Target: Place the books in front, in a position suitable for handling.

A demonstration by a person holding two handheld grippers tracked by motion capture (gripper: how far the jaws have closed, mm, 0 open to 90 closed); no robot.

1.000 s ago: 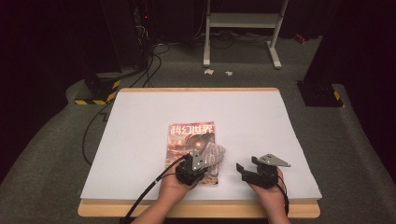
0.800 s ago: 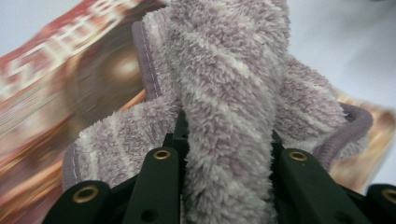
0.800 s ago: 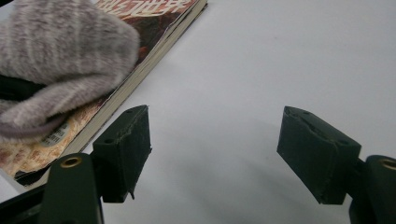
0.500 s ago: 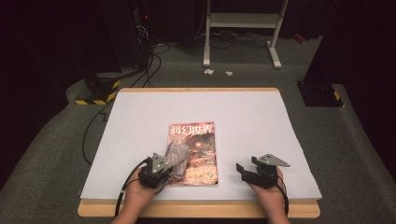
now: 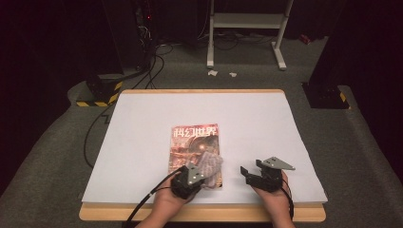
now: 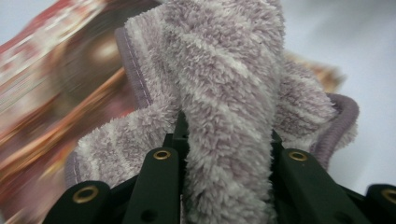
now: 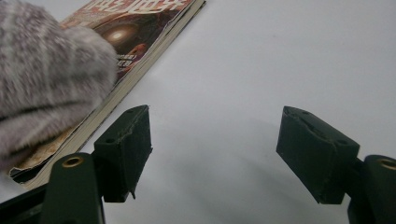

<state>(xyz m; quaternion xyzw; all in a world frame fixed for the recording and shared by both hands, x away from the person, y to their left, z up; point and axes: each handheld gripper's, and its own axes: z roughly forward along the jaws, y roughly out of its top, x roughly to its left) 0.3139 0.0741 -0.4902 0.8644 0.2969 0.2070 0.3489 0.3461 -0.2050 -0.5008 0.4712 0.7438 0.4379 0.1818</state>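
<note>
Cloth sits on the near right corner of the magazine, clenched in the left claw. Half a second back that claw and cloth were off the magazine's near left edge, a second back roughly where they are now, so this looks like a side-to-side wipe of the cover, mid-stroke. Right claw hasn't moved: released, nothing between its jaws, parked on the worktop right of the magazine. Cover title reads 科幻世界; smaller print unreadable.
</note>
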